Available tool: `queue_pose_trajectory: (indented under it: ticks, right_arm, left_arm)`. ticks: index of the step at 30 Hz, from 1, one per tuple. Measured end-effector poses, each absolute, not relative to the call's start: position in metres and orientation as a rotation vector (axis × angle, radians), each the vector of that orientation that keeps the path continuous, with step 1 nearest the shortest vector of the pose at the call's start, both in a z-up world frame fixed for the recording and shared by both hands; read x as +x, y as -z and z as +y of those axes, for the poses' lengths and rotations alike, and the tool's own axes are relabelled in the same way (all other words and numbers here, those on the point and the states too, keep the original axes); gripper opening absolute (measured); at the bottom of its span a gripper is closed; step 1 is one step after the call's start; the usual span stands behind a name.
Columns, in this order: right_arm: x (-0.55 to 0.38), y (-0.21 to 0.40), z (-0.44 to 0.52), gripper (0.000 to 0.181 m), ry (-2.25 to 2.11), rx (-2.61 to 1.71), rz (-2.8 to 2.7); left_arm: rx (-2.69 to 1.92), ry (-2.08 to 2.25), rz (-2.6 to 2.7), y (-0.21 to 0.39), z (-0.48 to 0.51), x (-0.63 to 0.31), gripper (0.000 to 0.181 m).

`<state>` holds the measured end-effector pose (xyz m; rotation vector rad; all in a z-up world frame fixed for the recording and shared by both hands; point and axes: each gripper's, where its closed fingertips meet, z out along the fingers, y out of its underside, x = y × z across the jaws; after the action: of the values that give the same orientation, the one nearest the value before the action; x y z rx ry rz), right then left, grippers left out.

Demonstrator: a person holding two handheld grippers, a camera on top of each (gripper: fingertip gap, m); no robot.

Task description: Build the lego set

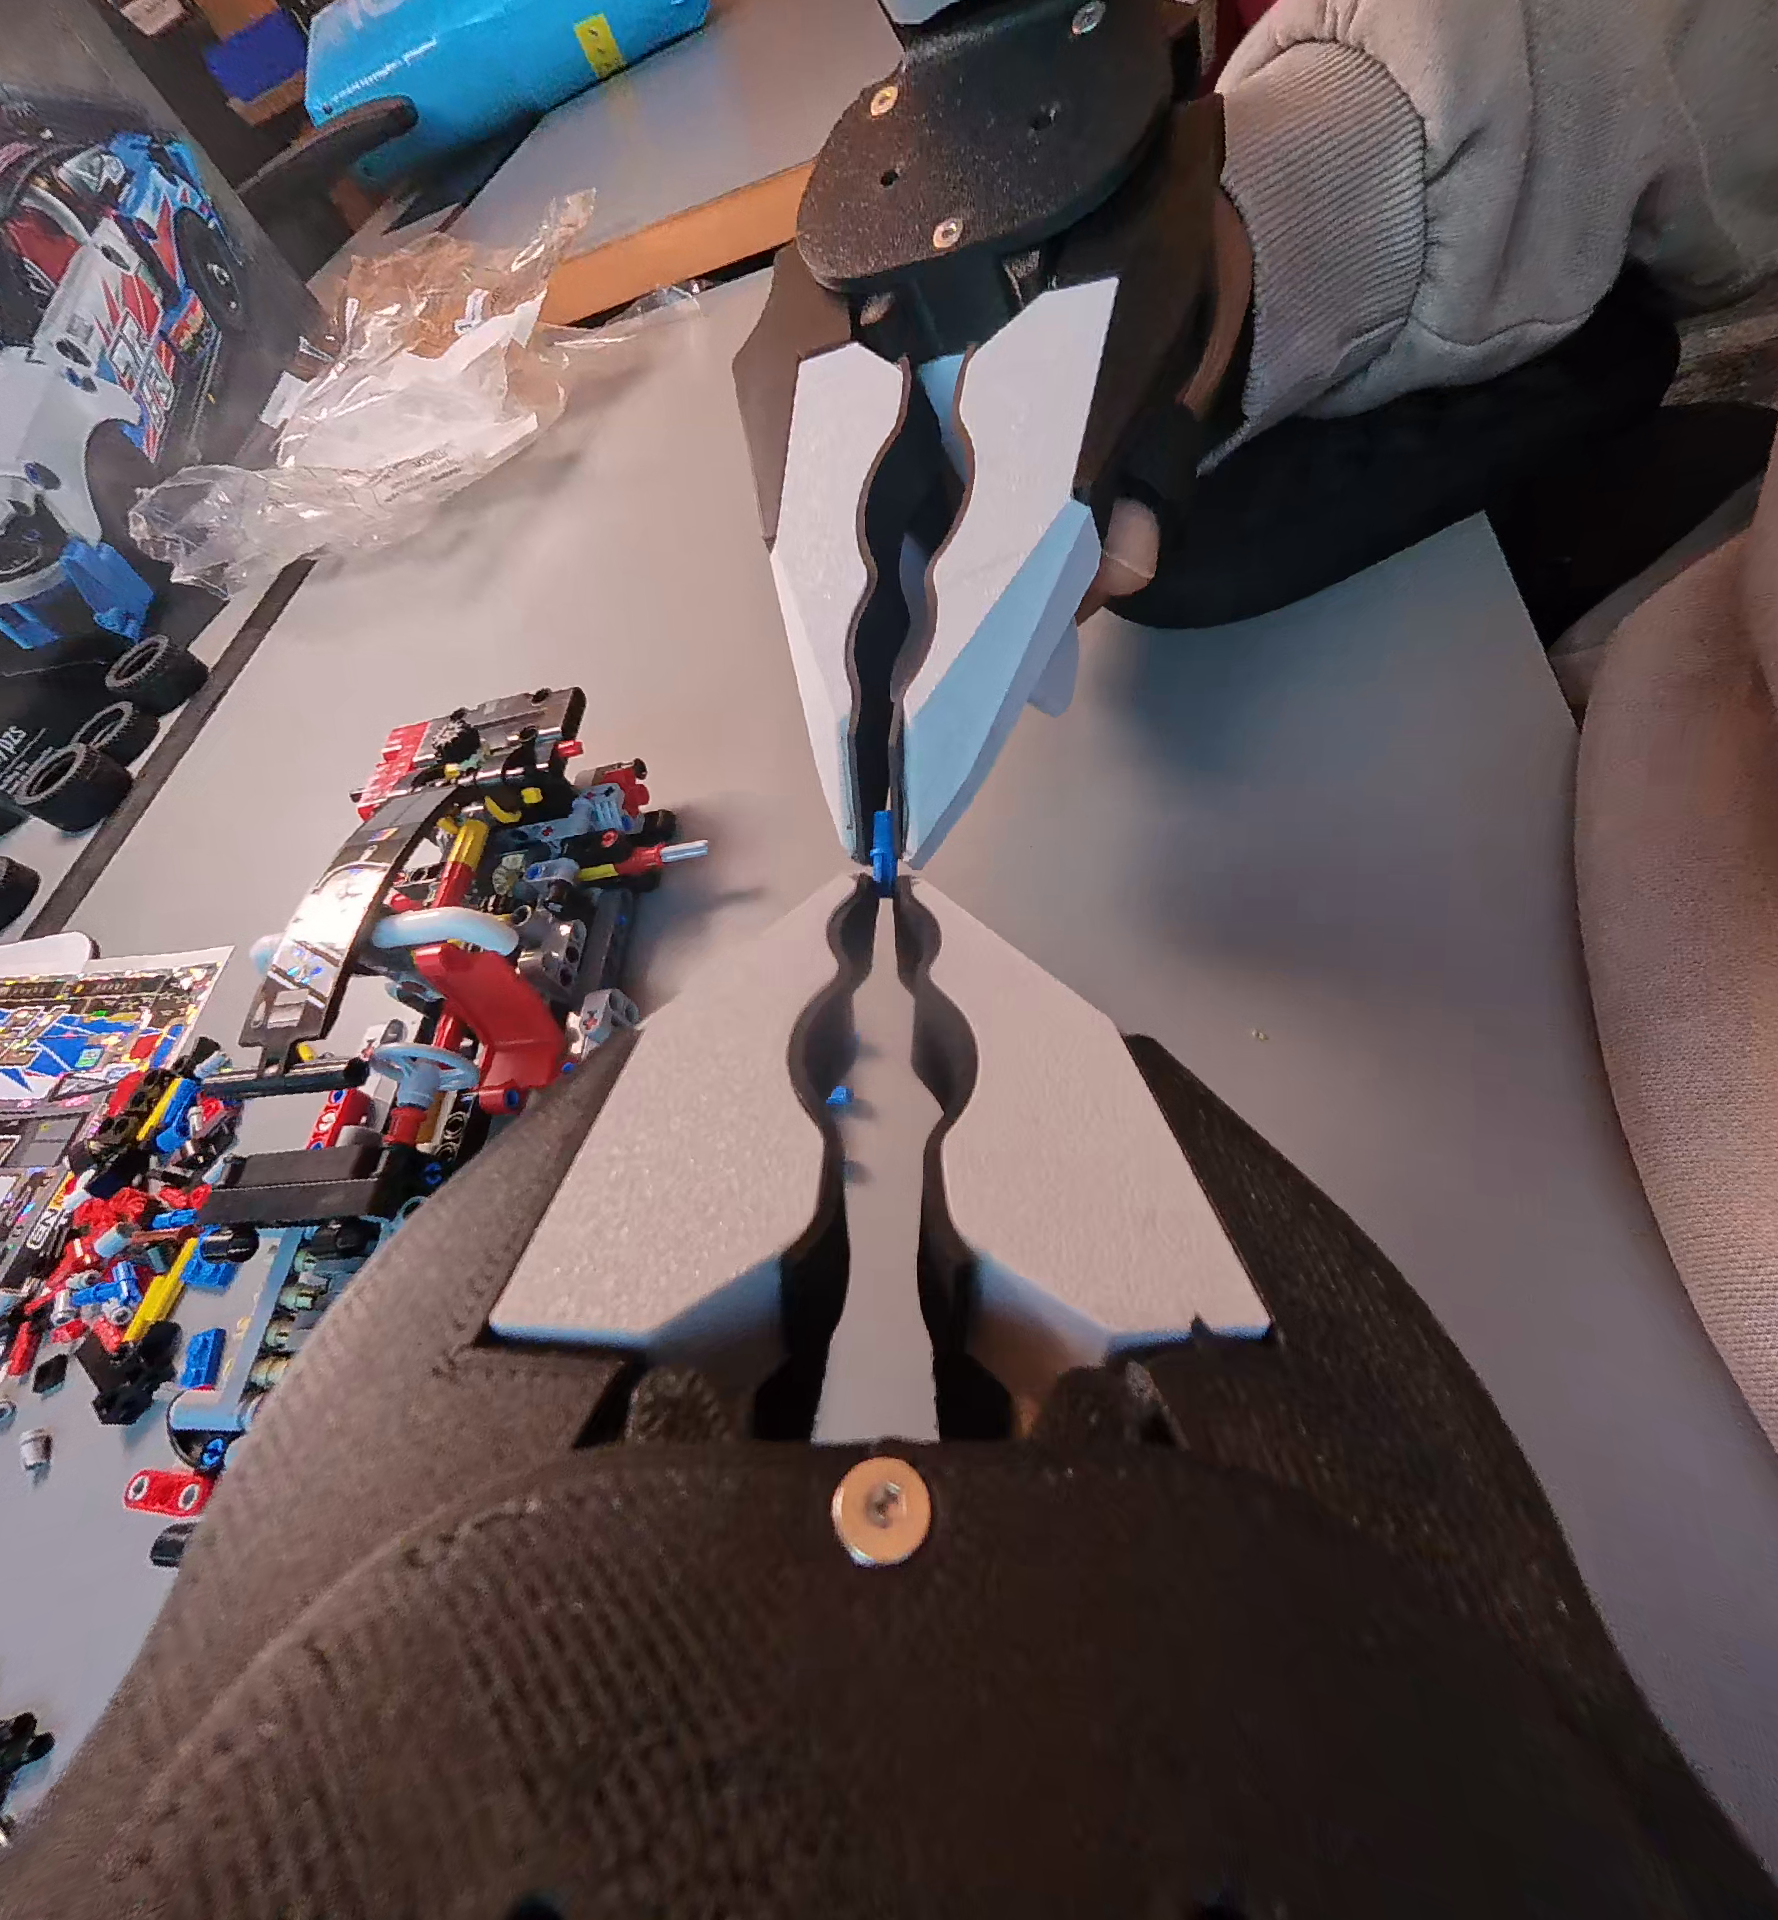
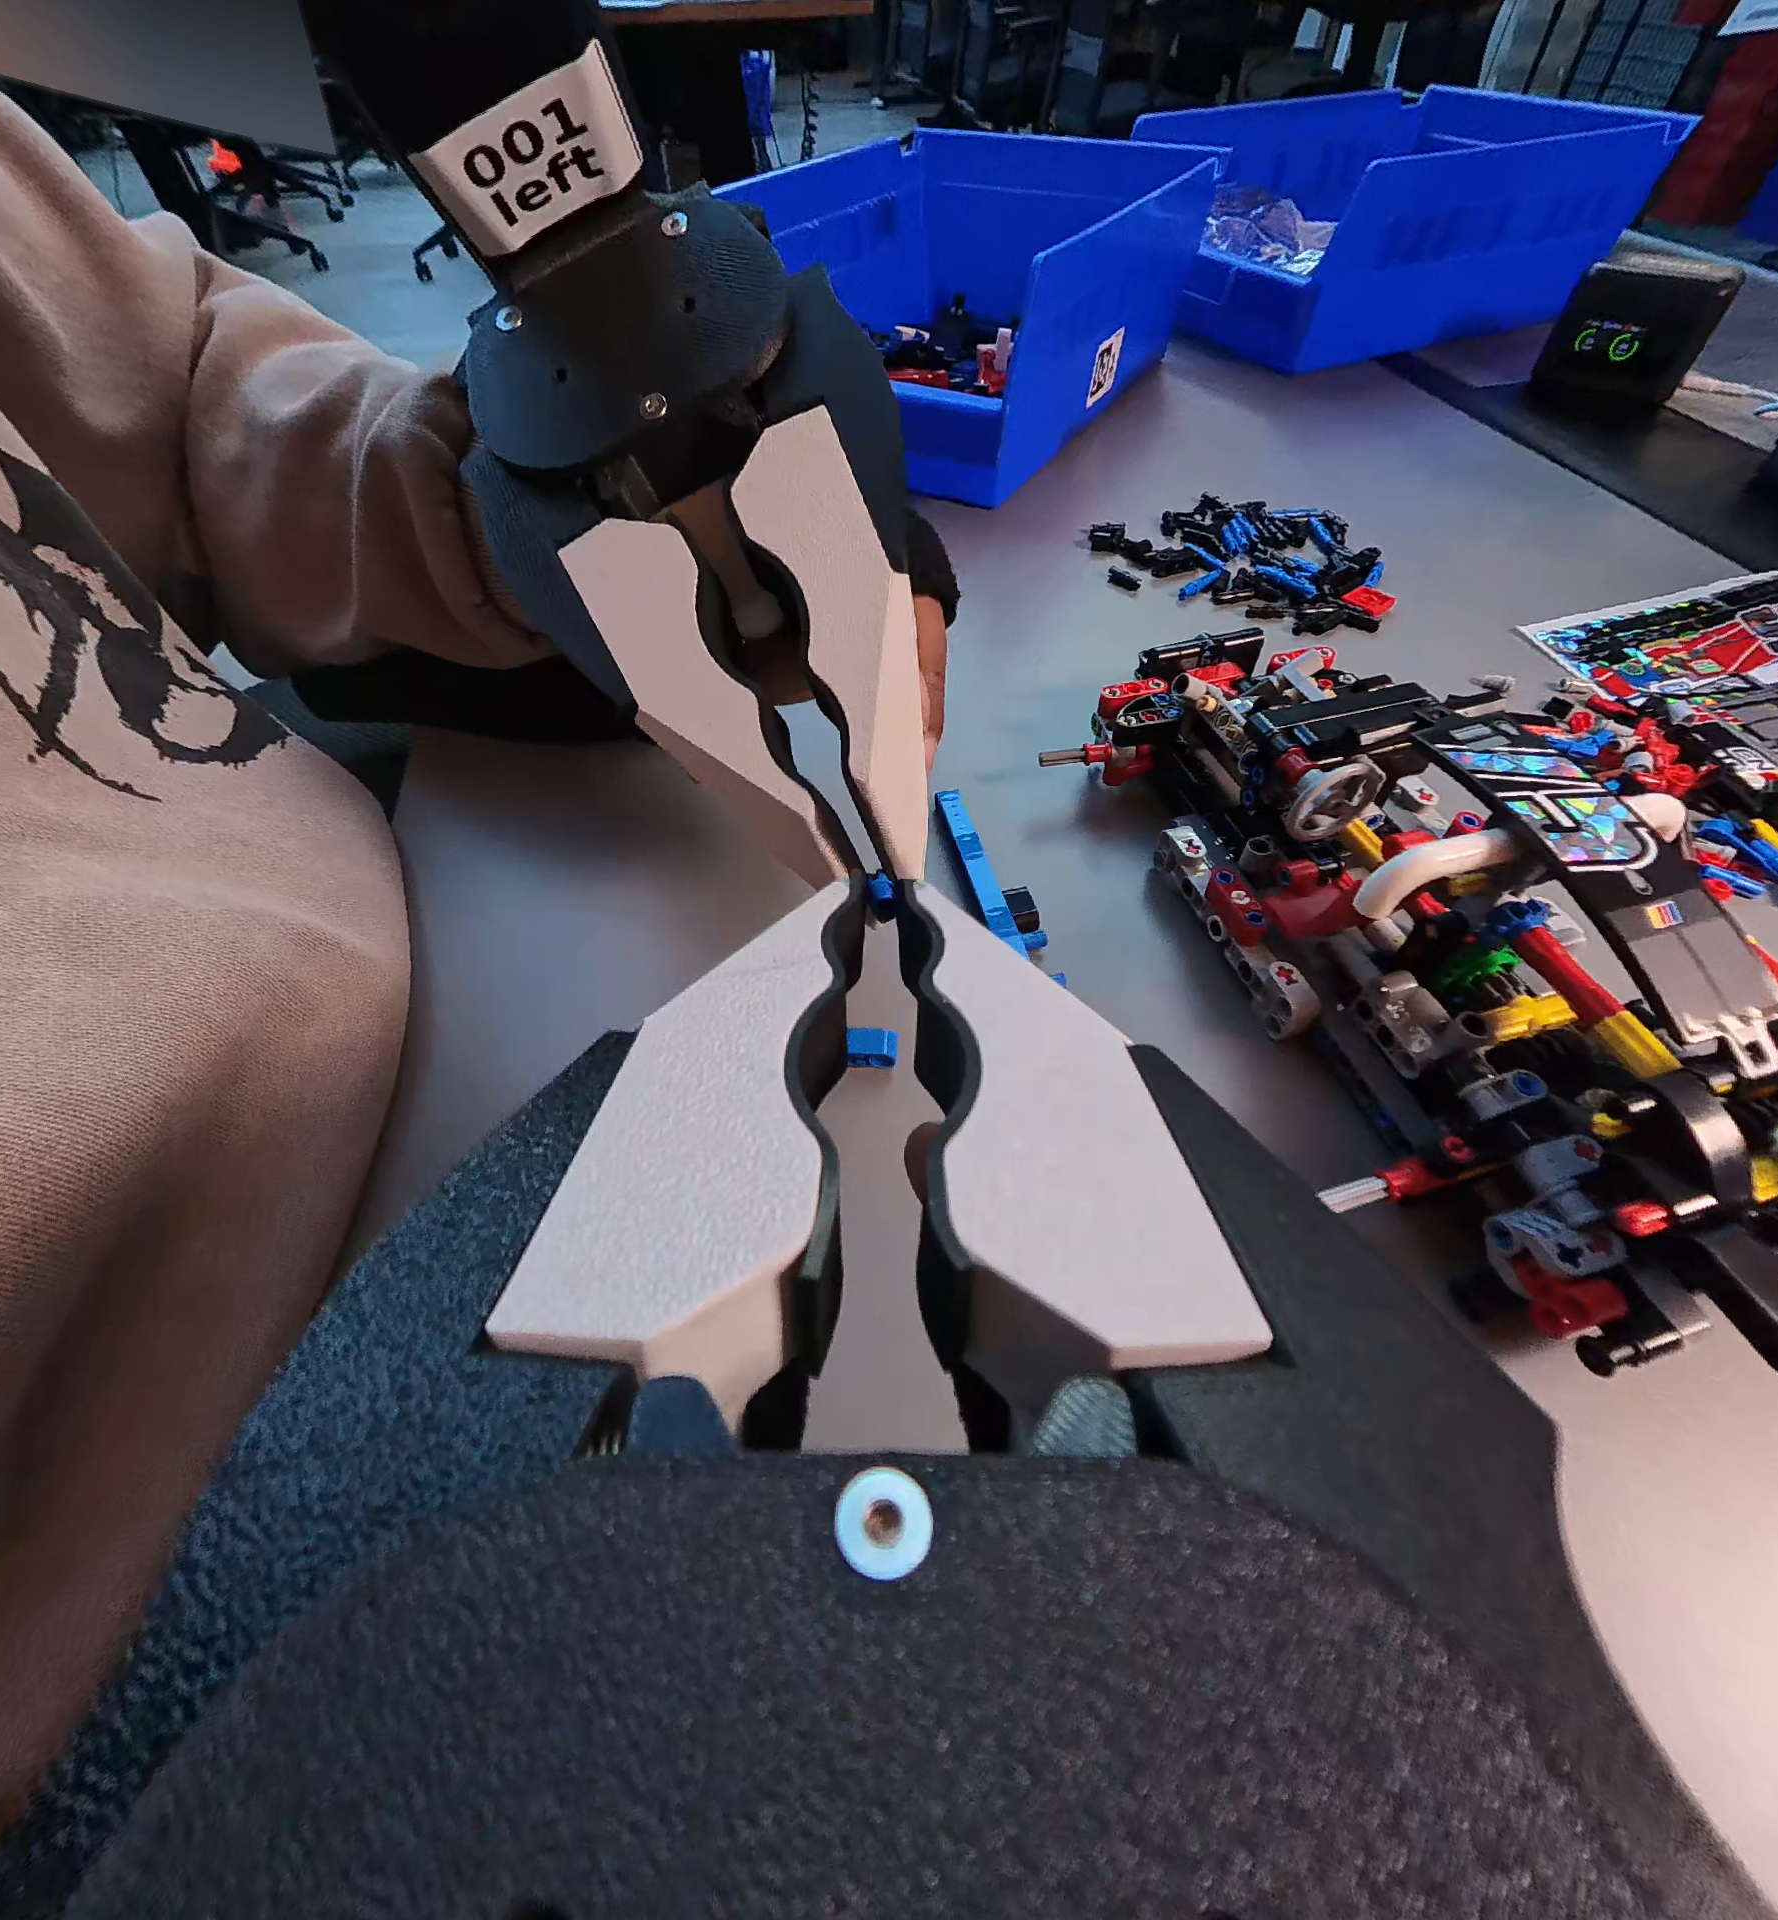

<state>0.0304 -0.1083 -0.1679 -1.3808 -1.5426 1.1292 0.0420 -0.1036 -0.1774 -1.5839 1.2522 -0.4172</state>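
Step in hand: passing or joining a small blue pin [image 1: 883, 847] in mid-air above the table [image 1: 1228, 935]. Left gripper [image 1: 883, 883] and right gripper [image 2: 880, 896] meet tip to tip, both clamped on the pin. Half-built car [image 2: 1467, 935] sits apart. Next move likely needs one side to let go cleanly
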Motion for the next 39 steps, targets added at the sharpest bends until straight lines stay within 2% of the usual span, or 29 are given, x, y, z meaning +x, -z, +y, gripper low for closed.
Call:
queue_pose_trajectory:
  ticks: [8, 9, 11, 13, 20, 29, 31, 33, 39]
  right_arm:
    - [0.031, 0.171, -0.111, 0.002, -1.119, -1.341, -1.567]
    - [0.031, 0.171, -0.111, 0.002, -1.116, -1.322, -1.568]
    - [0.034, 0.167, -0.111, 0.002, -1.112, -1.288, -1.564]
    - [0.038, 0.163, -0.109, 0.002, -1.108, -1.259, -1.564]
    - [0.053, 0.156, -0.097, 0.002, -1.117, -1.234, -1.542]
    - [0.059, 0.165, -0.094, 0.002, -1.126, -1.264, -1.565]
    - [0.059, 0.166, -0.098, 0.002, -1.136, -1.252, -1.578]
    - [0.059, 0.165, -0.1, 0.002, -1.138, -1.237, -1.582]
    - [0.058, 0.153, -0.107, 0.002, -1.163, -1.158, -1.556]
  left_arm:
    - [-1.587, 0.431, 1.255, 0.181, -0.106, 0.042, 0.002]
    - [-1.604, 0.467, 1.246, 0.182, -0.106, 0.041, 0.006]
    - [-1.7, 0.573, 1.242, 0.192, -0.106, 0.034, 0.024]
    - [-1.796, 0.71, 1.257, 0.205, -0.112, 0.029, 0.032]
    - [-1.896, 0.685, 1.456, 0.239, -0.114, 0.029, 0.029]
    - [-1.87, 0.668, 1.533, 0.241, -0.114, 0.037, 0.022]
    - [-1.852, 0.663, 1.539, 0.241, -0.115, 0.039, 0.014]
    - [-1.837, 0.645, 1.528, 0.241, -0.113, 0.041, 0.014]
    - [-1.707, 0.866, 1.246, 0.192, -0.109, 0.049, 0.013]
